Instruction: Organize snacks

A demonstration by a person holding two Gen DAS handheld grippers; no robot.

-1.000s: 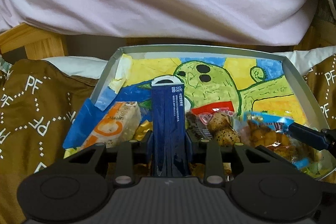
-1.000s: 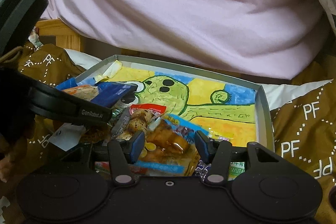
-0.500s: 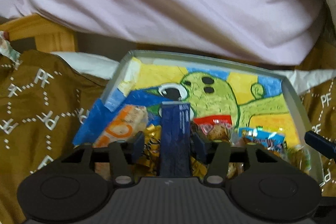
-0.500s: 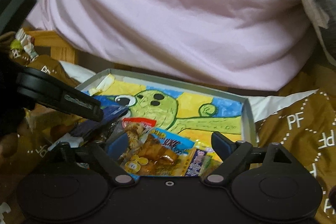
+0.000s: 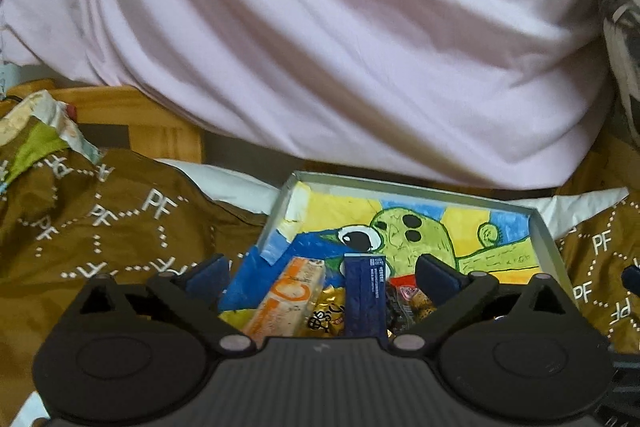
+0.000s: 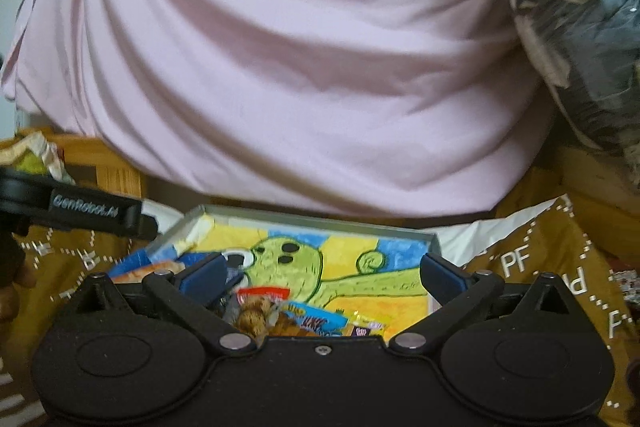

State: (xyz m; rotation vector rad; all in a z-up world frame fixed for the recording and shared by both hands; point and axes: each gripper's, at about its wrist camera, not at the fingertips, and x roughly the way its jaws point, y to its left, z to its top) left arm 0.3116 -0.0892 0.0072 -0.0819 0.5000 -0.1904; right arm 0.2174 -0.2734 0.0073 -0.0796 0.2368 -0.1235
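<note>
Left gripper (image 5: 322, 273): jaws spread wide, holding nothing. Between them, in the tray (image 5: 546, 243), a dark blue box (image 5: 365, 297) stands upright, white print unreadable. Left of it an orange-and-white pack (image 5: 286, 301) with a big "C"; between the two, a gold wrapper (image 5: 326, 311).

Right gripper (image 6: 322, 277): jaws also spread, empty. Below them a blue snack bag (image 6: 314, 319) and a red-topped bag (image 6: 262, 297), text blurred.

Tray floor shows one green cartoon figure (image 6: 292, 263). Left gripper's arm reads "GenRobot.AI" (image 6: 85, 211). Brown cloth (image 5: 120, 223) around the tray repeats "PF".
</note>
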